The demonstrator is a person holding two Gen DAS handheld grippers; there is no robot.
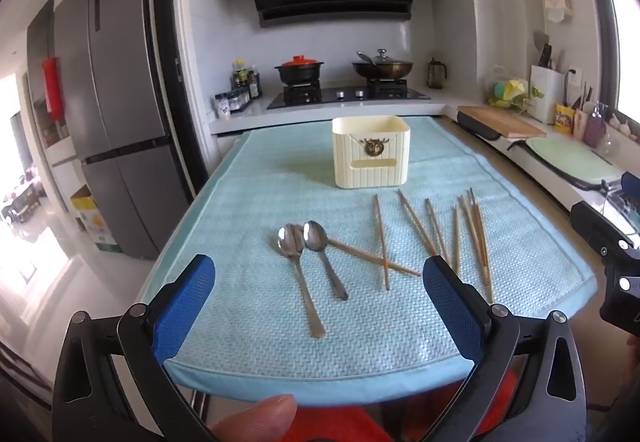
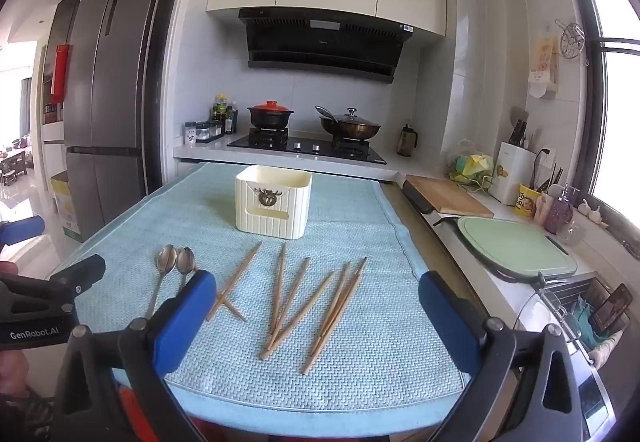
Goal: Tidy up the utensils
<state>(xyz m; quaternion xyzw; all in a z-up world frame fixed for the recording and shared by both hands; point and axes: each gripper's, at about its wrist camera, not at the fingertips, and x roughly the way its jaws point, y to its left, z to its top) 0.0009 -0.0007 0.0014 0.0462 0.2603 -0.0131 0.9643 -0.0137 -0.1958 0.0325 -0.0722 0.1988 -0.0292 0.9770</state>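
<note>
In a kitchen, a towel-covered surface (image 1: 248, 322) held chopsticks (image 2: 316, 306) and spoons (image 1: 308, 262) mid-surface, ahead of each released, empty hand-held gripper (image 1: 320, 298) (image 2: 316, 322).

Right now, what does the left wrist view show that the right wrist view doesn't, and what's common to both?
Only the left wrist view: both spoons in full, handles included, and a fingertip at the bottom edge.

Only the right wrist view: the sink rack at right, and the spoon handles partly hidden behind the right gripper.

Both: open jaws holding nothing, the cream holder upright on the blue mat, loose chopsticks before it, and the left gripper.
</note>
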